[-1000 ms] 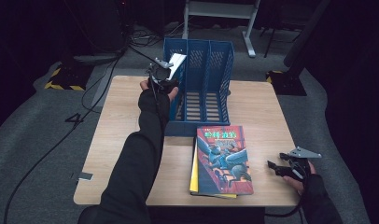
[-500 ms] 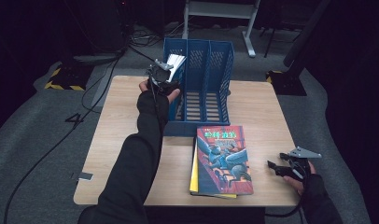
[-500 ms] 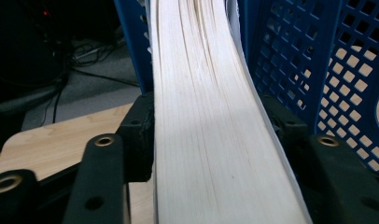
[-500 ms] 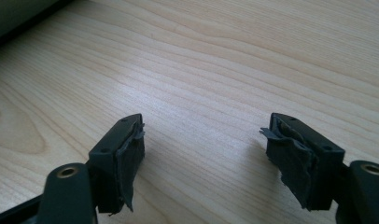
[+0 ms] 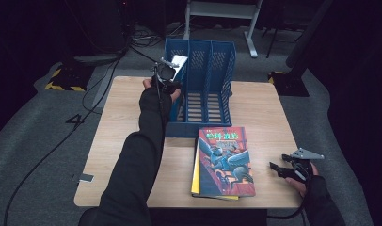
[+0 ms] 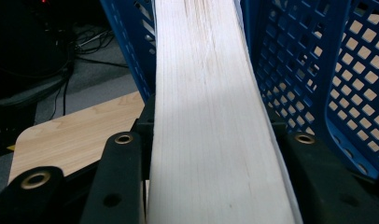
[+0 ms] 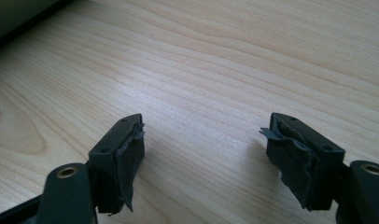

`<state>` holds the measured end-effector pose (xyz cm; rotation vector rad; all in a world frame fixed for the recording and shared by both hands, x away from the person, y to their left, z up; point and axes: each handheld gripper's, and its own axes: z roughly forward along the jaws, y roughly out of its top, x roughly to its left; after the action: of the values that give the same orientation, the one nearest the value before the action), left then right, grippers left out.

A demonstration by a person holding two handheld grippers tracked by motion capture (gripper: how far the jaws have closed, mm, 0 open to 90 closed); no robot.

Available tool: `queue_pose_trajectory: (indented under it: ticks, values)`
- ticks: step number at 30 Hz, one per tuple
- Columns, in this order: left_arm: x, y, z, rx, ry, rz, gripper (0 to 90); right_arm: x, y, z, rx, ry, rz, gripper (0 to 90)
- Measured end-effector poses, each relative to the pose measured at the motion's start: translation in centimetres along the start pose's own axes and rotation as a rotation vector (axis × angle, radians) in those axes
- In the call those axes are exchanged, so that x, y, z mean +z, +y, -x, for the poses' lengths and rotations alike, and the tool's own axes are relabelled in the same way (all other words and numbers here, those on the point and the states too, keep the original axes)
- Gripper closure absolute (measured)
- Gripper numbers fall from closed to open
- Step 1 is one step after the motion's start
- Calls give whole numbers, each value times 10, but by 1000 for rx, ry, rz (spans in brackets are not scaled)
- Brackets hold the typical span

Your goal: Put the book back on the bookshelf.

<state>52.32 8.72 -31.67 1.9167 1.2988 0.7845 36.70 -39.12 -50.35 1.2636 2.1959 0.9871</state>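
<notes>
One wooden table [image 5: 132,122] carries the whole setup. At the middle of its far edge stands one blue perforated file rack [image 5: 212,70], divided into three upright compartments open toward the near side.

Two books lie stacked flat near the near edge, right of centre: one book with an illustrated cover [image 5: 225,160] on top and one yellow book [image 5: 195,172] beneath it, showing as a strip along the left side of the stack.

One further book [image 6: 211,121] is held at the rack's leftmost compartment, at the far-left side of the rack. In the left gripper view its white page edges run upward between the two black jaws, with blue lattice walls close on both sides. In the high view its pale top corner shows above the rack's left wall.

The left gripper [image 5: 164,77] is at the rack's near-left end. Its jaws have just been closing, and the book is between them; each jaw lies against one cover face, so the grip is clamped on the book.

The right gripper [image 5: 281,170] rests at the near-right corner of the table, well apart from the book stack. In the right gripper view its two fingers [image 7: 127,158] stand apart over bare wood, with nothing between them.
</notes>
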Motion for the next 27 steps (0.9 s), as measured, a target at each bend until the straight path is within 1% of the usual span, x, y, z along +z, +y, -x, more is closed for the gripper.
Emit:
queue_pose_trajectory:
  ticks: [2, 4, 5, 10, 14, 16, 19, 20, 22, 24, 27]
  values:
    - [1, 1, -1, -5, -2, 8, 594, 0, 0, 0, 1, 0, 0, 283]
    - [3, 2, -3, -29, -2, 16, 597, 0, 0, 0, 1, 0, 0, 283]
    - [4, 3, -4, -33, 0, 16, 598, 0, 0, 0, 1, 0, 0, 282]
    - [11, 11, -8, -82, 20, 15, 600, 0, 0, 0, 0, 2, 1, 283]
    - [16, 17, -11, -119, 28, 30, 600, 0, 0, 0, 1, 2, 0, 283]
    - [17, 20, -12, -122, 35, 33, 600, 0, 0, 0, -1, 4, 0, 283]
    - [19, 25, -11, -105, 71, 41, 601, 0, 0, 0, -2, 4, 0, 284]
    - [19, 26, -12, -112, 80, 46, 600, 0, 0, 0, -1, 4, 0, 284]
    - [21, 28, -15, -130, 73, 52, 600, 0, 0, 0, -1, 5, 0, 284]
    - [23, 27, -19, -157, 75, 58, 600, 0, 0, 0, -2, 5, 1, 284]
    - [27, 25, -20, -164, 81, 52, 599, 0, 0, 0, -2, 5, 0, 284]
